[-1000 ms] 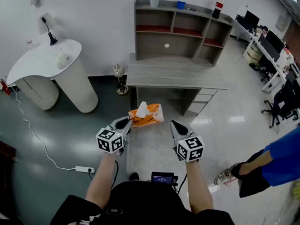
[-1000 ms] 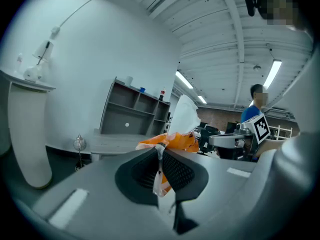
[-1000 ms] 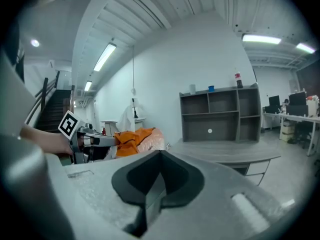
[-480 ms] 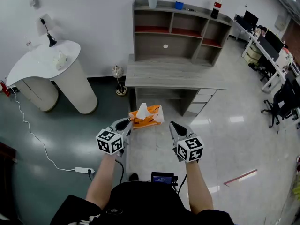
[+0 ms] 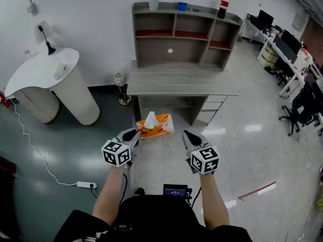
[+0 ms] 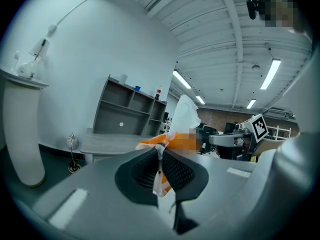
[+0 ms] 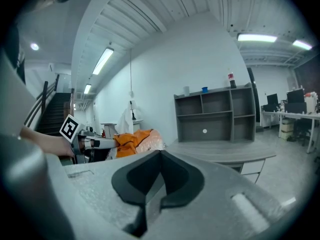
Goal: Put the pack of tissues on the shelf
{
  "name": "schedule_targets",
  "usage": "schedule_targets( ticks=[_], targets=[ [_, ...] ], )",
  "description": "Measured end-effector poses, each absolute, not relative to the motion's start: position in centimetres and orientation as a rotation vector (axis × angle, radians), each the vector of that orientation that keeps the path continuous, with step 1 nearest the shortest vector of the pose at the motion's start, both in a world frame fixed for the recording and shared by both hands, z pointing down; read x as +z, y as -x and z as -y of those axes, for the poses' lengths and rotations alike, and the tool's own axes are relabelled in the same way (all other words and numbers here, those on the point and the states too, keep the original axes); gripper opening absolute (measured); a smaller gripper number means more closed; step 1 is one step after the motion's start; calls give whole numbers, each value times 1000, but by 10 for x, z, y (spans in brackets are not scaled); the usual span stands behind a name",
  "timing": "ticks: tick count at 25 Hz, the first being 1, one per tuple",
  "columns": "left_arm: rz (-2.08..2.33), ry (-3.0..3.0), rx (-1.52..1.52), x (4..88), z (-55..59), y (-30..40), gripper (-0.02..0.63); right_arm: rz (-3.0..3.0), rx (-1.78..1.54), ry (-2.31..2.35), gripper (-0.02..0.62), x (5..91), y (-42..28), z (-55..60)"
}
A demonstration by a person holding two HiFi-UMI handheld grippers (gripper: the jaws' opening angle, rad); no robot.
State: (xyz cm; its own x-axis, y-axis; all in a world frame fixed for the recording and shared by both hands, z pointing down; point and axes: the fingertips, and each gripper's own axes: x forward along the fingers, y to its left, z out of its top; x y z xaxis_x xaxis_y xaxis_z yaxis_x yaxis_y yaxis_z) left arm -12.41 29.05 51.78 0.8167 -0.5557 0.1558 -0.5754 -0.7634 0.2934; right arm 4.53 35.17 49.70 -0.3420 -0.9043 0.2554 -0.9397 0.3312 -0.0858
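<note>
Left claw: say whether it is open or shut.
Shut: the left claw pinches the orange pack of tissues by its wrapper edge.

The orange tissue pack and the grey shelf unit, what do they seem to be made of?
Tissue pack: thin soft plastic film, slightly glossy; it crumples, and a white paper tissue sticks out. Shelf unit: probably laminated board with matte grey wood grain; solid wood cannot be excluded.

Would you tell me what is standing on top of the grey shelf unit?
A pale cup, a small blue container and a dark bottle with a red label; their contents cannot be seen.
</note>
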Motion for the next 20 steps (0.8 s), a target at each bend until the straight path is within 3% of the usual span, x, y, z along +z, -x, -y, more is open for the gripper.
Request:
schedule_targets(
  ticks=[11, 20],
  targets=[
    [913, -2652, 83, 523, -318, 72, 12, 2467, 346, -1633, -2, 504, -101, -366],
    [976, -2595, 129, 541, -316, 78, 12, 2492, 432, -1586, -2, 527, -106, -358]
  ],
)
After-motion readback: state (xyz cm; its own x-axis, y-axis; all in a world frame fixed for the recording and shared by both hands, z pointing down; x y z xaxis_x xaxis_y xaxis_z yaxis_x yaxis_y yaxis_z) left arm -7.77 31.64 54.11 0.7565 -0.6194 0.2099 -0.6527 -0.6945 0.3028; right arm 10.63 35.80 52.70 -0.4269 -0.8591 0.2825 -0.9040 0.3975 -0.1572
